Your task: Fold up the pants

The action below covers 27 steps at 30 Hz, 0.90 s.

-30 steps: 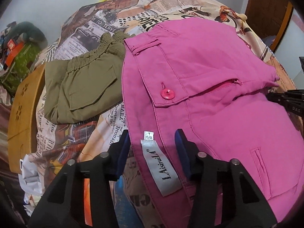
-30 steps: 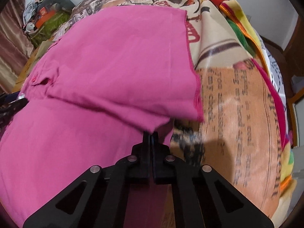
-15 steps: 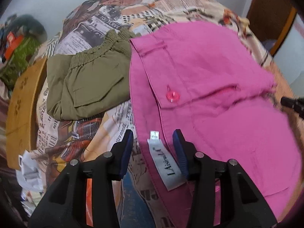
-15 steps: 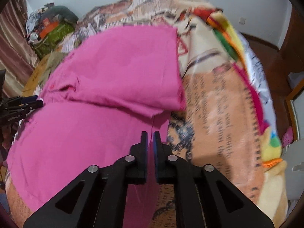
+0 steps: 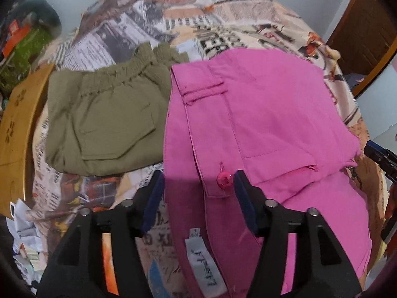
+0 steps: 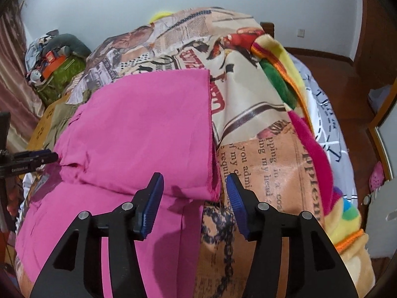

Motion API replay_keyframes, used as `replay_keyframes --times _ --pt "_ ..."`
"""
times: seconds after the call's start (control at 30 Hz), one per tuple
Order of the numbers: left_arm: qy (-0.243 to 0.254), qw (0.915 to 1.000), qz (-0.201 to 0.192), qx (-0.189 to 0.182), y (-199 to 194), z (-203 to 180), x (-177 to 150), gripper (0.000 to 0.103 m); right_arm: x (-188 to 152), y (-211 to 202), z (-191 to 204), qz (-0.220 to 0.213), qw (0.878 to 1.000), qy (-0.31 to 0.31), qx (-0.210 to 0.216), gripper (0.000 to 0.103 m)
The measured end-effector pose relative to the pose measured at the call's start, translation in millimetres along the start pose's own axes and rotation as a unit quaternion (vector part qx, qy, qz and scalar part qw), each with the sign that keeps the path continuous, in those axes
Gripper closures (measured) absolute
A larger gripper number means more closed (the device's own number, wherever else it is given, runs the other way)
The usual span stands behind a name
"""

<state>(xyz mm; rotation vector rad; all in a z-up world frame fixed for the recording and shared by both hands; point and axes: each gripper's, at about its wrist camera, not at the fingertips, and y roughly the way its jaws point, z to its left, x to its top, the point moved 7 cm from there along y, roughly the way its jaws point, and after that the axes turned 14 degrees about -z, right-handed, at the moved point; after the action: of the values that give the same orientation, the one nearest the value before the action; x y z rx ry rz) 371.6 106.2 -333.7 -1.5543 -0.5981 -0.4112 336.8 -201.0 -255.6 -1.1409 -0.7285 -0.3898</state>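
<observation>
Bedspread (image 6: pixel 263 149) printed like old newspaper covers the whole work surface, and the pink pants (image 5: pixel 268 129) lie across its middle with 1 fold already laid over, the upper layer's raw hem (image 6: pixel 209 134) running down toward the right gripper. Beside the pink waistband, just to its left in the left wrist view, sits a folded pair of olive shorts (image 5: pixel 104 121), apparently touching or nearly so. A plush multicoloured blanket (image 6: pixel 280 79) bunches along the far right edge of the bed. The right gripper (image 6: pixel 194 198) hangs with its jaws wide apart, straddling the lower corner of the folded layer and holding nothing. The left gripper (image 5: pixel 198 193) is likewise spread wide and empty, poised over the waistband with the pink button (image 5: pixel 224 179) between its pads and the white brand label (image 5: pixel 208 265) below. Likely risks: a pinch at the corner could catch only the top layer, so the fold slides apart; closing on the button would give a poor, slipping hold; and dragging the waistband sideways could disturb the olive shorts.
</observation>
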Motion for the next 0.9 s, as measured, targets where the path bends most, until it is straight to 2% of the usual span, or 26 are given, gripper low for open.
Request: replay_keyframes --times 0.2,0.27,0.37,0.47,0.5,0.6,0.7,0.8,0.9 --pt "-0.043 0.9986 0.022 -0.022 16.6 5.0 -10.3 0.039 -12.0 23.5 -3.2 0.036 0.999 0.026 0.020 0.054" --pt "-0.052 0.9978 0.022 -0.035 17.1 5.1 -10.9 0.047 -15.0 28.8 -1.0 0.038 0.999 0.025 0.024 0.054" --pt "-0.040 0.9986 -0.002 -0.033 13.1 1.2 -10.8 0.056 -15.7 31.7 4.1 0.033 0.999 0.019 0.034 0.055" --pt "0.007 0.9995 -0.029 -0.010 8.8 -9.7 -10.6 0.062 -11.8 31.6 6.2 0.014 1.000 -0.002 0.028 0.077" --pt "0.024 0.9991 -0.037 -0.002 7.5 -13.3 -10.4 0.064 -10.7 31.4 6.5 0.011 1.000 -0.007 0.027 0.092" --pt "0.067 0.9955 -0.061 0.027 2.6 -21.0 -8.8 0.071 -5.6 26.5 8.7 -0.005 0.999 -0.019 0.035 0.096" --pt "0.087 0.9915 -0.085 0.047 -3.9 -23.8 -5.8 0.074 4.1 14.5 16.9 -0.049 0.996 -0.071 0.012 0.097" --pt "0.092 0.9898 -0.094 0.055 -5.9 -22.1 -3.8 0.076 13.5 12.8 22.2 -0.070 0.993 -0.092 0.003 0.098" --pt "0.091 0.9902 -0.089 0.057 -3.5 -21.1 -3.7 0.076 16.6 18.1 21.8 -0.070 0.993 -0.098 -0.004 0.098"
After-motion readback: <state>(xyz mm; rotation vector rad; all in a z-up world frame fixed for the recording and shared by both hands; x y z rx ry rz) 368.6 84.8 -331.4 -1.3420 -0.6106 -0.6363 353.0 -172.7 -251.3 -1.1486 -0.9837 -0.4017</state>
